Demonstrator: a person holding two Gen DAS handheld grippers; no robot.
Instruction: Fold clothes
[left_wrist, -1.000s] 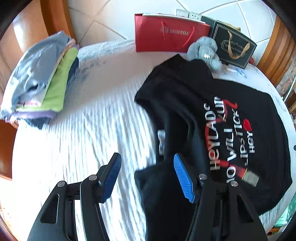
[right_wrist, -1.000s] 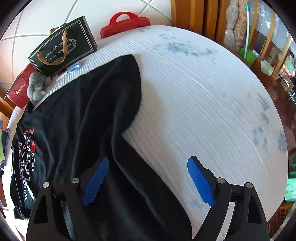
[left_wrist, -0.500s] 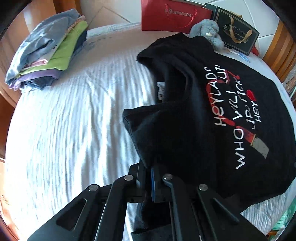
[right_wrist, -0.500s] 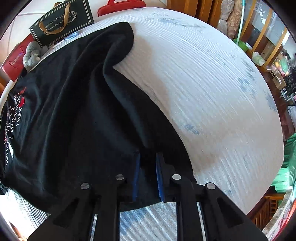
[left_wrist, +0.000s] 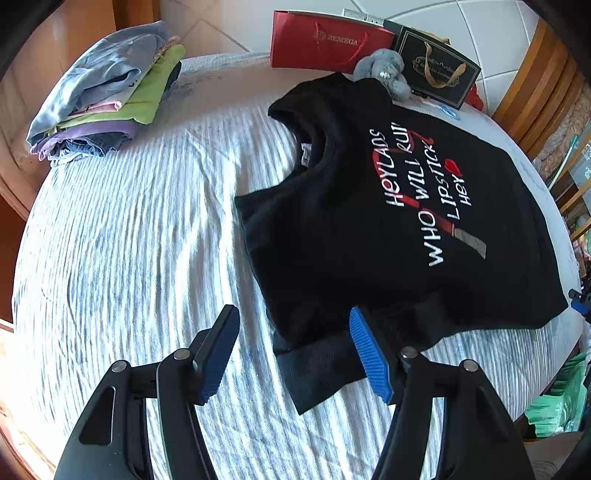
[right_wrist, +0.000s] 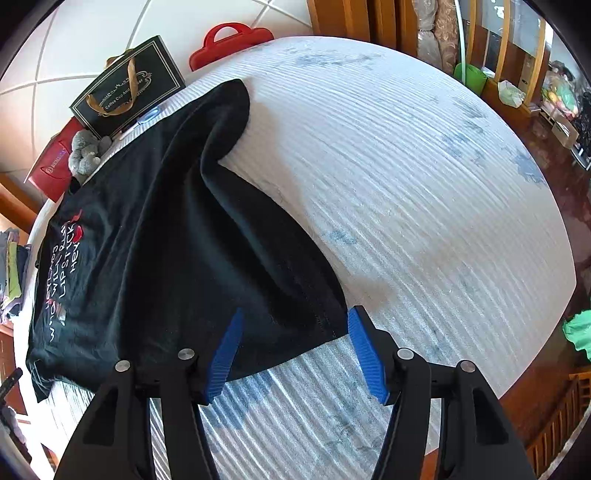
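Observation:
A black T-shirt (left_wrist: 369, 229) with white and red lettering lies print-up on the white ribbed bedspread (left_wrist: 129, 240). Its near sleeve (left_wrist: 317, 365) lies flat between the fingers of my left gripper (left_wrist: 295, 350), which is open and holds nothing. In the right wrist view the shirt (right_wrist: 177, 240) spreads to the left, and its hem corner (right_wrist: 314, 317) lies between the blue pads of my right gripper (right_wrist: 295, 350), which is open and empty. The far side of the hem is bunched into a fold (right_wrist: 221, 129).
A stack of folded clothes (left_wrist: 103, 99) sits at the bed's far left. A red gift bag (left_wrist: 325, 44), a black gift bag (left_wrist: 436, 70) and a grey plush toy (left_wrist: 384, 74) stand beyond the shirt. A wooden bed frame (left_wrist: 535, 85) edges the right side.
Both grippers were shut on the shirt half a second ago, left on the sleeve, right on the hem. Both have opened and let the cloth drop flat on the bed.

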